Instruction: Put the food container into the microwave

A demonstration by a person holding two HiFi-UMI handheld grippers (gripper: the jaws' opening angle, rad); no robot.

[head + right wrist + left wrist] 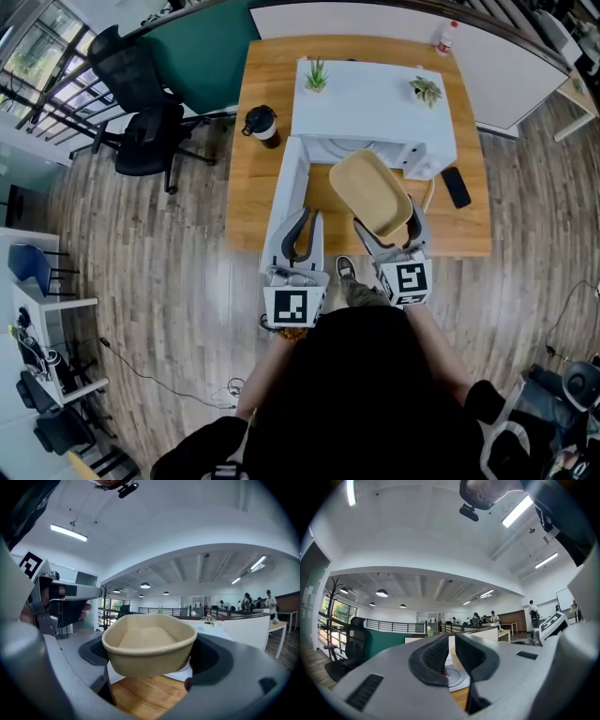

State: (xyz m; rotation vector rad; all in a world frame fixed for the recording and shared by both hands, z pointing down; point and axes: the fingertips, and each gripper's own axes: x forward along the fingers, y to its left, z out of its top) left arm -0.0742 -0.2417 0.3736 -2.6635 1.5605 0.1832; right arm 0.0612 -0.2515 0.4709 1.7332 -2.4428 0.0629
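Insertion is the step in hand: the right gripper (389, 228) clamps the empty tan oval pulp food container (149, 644) between wide-set jaws, just in front of the white box microwave's (375, 103) open mouth. The left gripper (302, 236), jaws together on nothing, hangs beside the microwave's swung-out door (285, 187). Next, I judge, the container must travel level through that opening before release.

Pale tan food container (370, 192), white microwave (375, 103), honey-brown wood-grain table (258, 187), my grey left gripper (302, 217) and right gripper (389, 223) with black-lined jaws, black-and-white square markers (295, 305), teal partition (202, 56) at eleven o'clock, grey-brown plank floor (169, 281)
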